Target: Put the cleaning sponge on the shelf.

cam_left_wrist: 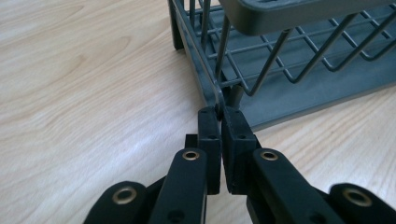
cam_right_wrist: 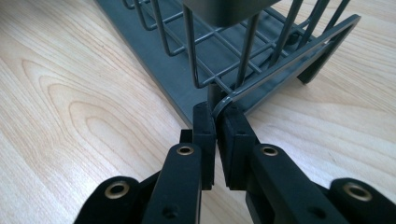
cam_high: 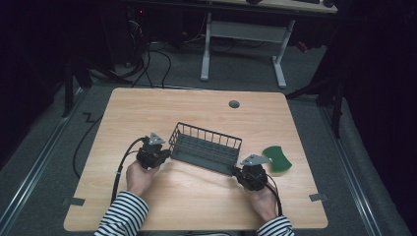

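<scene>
Both ends gripped: left gripper (cam_left_wrist: 219,112) and right gripper (cam_right_wrist: 217,111) each clamped on the wire rack (cam_high: 206,147) rim. Step in hand, by my reading: two-handed grasp set. Next calls for an even, level lift.

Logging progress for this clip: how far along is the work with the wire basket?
Done: both grips are made. The left gripper and the right gripper are each shut on the rim of the grey wire basket, at opposite ends. In hand: the basket is held at both ends but rests on the table. Left: lifting or shifting it. The green sponge lies untouched beside it.
</scene>
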Motion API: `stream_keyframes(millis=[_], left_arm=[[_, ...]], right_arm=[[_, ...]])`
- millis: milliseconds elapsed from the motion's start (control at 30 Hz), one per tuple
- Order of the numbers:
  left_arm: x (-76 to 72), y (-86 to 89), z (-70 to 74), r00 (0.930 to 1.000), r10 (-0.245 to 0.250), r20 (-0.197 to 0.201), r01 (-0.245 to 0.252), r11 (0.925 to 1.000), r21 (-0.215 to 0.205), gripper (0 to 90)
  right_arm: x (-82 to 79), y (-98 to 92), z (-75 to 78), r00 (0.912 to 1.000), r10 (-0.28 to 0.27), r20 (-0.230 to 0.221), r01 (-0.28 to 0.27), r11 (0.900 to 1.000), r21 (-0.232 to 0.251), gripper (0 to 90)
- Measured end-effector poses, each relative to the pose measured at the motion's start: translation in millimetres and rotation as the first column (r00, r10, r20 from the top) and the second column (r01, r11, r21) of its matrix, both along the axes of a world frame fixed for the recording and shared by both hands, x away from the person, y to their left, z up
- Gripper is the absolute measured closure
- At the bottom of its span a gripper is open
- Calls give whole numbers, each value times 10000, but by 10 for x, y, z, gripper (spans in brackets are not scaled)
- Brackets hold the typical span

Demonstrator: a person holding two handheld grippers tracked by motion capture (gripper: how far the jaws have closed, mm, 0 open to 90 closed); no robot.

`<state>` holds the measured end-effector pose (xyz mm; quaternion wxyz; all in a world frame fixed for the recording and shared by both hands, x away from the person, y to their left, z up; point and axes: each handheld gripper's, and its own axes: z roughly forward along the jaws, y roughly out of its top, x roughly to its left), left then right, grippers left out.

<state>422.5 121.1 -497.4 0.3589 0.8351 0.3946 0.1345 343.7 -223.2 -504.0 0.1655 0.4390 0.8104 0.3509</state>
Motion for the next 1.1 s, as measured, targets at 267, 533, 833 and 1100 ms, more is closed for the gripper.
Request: stream_keyframes(millis=[267,533,833,1100], left_arm=[[-161,187,13,9997,205,-94,-205,9998,0,873],[-366,336,10,9991,414,-129,-418,9987,-296,872],[-608,398,32,9973,732,-10,-732,9972,-160,869],[-732,389,22,9966,813,128,-811,9966,-165,867]], right_arm=[[104,115,12,9997,216,-74,-216,9998,-33,860],[239,180,41,9992,277,-272,-277,9996,12,861],[407,267,62,9984,417,-383,-417,9991,-8,862],[632,309,62,9986,156,-497,-146,9997,187,861]])
